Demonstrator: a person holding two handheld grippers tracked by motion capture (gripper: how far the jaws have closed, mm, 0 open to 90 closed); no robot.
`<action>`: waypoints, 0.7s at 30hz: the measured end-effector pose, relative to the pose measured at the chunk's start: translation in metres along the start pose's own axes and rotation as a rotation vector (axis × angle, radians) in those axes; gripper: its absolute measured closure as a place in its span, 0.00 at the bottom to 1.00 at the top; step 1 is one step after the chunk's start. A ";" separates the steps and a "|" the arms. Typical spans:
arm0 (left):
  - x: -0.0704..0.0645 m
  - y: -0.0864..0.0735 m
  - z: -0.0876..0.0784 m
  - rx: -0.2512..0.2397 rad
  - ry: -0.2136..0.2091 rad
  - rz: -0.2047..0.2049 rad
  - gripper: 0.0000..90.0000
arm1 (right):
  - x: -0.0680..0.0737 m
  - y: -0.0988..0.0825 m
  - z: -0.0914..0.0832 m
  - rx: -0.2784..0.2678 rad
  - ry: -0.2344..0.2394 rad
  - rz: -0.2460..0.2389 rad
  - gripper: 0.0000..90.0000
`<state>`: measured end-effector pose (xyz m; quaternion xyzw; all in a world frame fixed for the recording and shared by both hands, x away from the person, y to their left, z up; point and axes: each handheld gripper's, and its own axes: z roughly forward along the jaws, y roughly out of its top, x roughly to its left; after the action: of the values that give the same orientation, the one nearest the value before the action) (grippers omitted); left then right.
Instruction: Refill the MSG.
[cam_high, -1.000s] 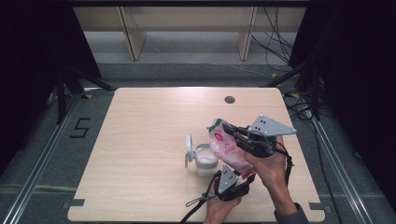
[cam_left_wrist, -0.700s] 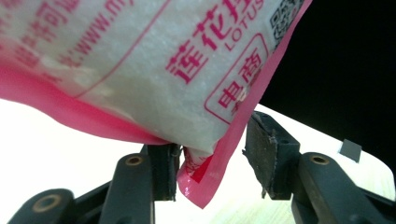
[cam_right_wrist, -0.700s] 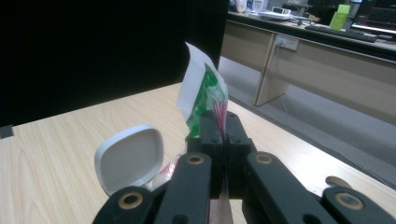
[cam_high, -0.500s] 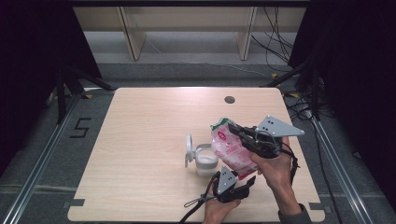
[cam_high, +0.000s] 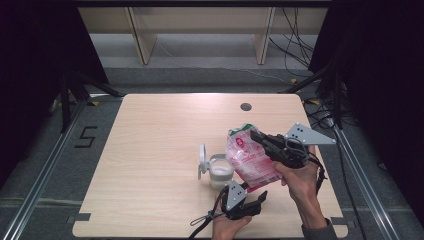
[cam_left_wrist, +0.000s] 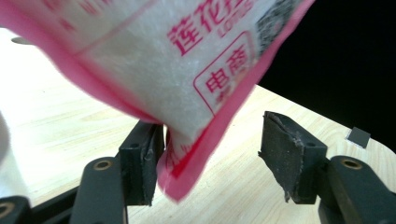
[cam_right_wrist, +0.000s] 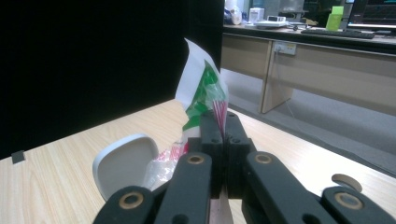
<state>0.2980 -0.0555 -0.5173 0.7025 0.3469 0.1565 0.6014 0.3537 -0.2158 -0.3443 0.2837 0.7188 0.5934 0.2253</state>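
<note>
Now the left gripper (cam_left_wrist: 210, 163) has just been opening: the bag's bottom corner hangs between its spread jaws, pads off it. So the pink bag (cam_high: 247, 160) likely hangs from the right gripper (cam_high: 257, 136), clamped near its top, beside the open white container (cam_high: 217, 169) on the wooden table (cam_high: 150, 150).

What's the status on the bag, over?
Right gripper clamped on pink bag top. Left gripper jaws just opening, bag corner between. White container beside bag.
</note>
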 end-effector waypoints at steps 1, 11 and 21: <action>0.000 0.000 -0.001 -0.007 -0.001 -0.011 0.43 | 0.001 0.000 -0.001 0.011 0.005 0.009 1.00; 0.002 0.002 -0.013 -0.026 -0.026 -0.012 0.44 | -0.011 -0.003 -0.007 -0.002 -0.046 0.008 1.00; 0.015 -0.002 -0.031 -0.016 -0.006 0.060 0.44 | -0.023 -0.022 -0.008 0.034 -0.062 0.050 1.00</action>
<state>0.2880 -0.0225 -0.5148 0.7083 0.3225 0.1753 0.6030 0.3625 -0.2395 -0.3642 0.3235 0.7143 0.5774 0.2276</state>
